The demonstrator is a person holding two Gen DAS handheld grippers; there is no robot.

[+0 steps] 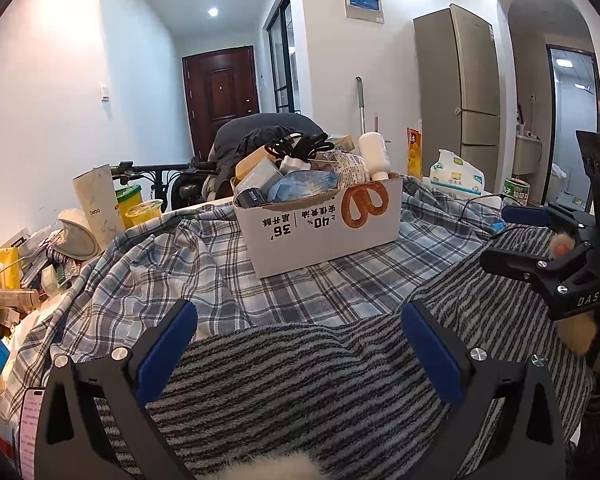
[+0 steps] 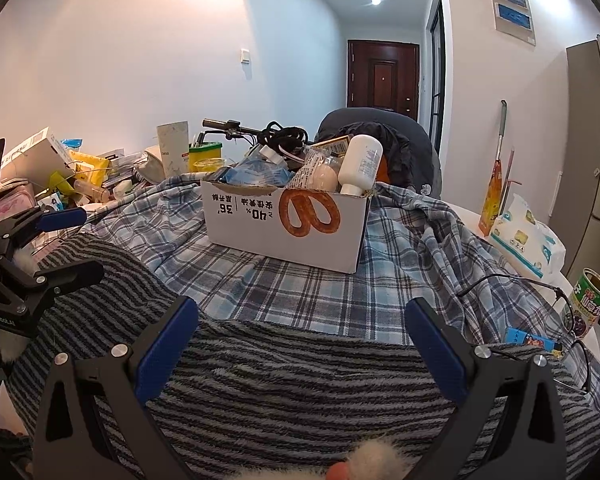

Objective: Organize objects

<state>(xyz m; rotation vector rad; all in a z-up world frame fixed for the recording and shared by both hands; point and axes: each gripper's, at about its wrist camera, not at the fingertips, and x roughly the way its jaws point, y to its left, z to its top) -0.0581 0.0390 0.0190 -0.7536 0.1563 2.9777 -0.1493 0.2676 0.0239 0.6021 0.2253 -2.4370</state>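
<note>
A white cardboard box with a pretzel picture sits on a blue plaid cloth. It is heaped with items, among them a white bottle and a black cable. A grey striped fuzzy fabric lies in front of the box. My left gripper hangs open over this fabric, holding nothing. My right gripper is open too, over the same fabric, further right.
A clutter pile of packets and cups fills the left side. At the right are a tissue pack, a green can, glasses and a small blue box. A phone lies low at the left.
</note>
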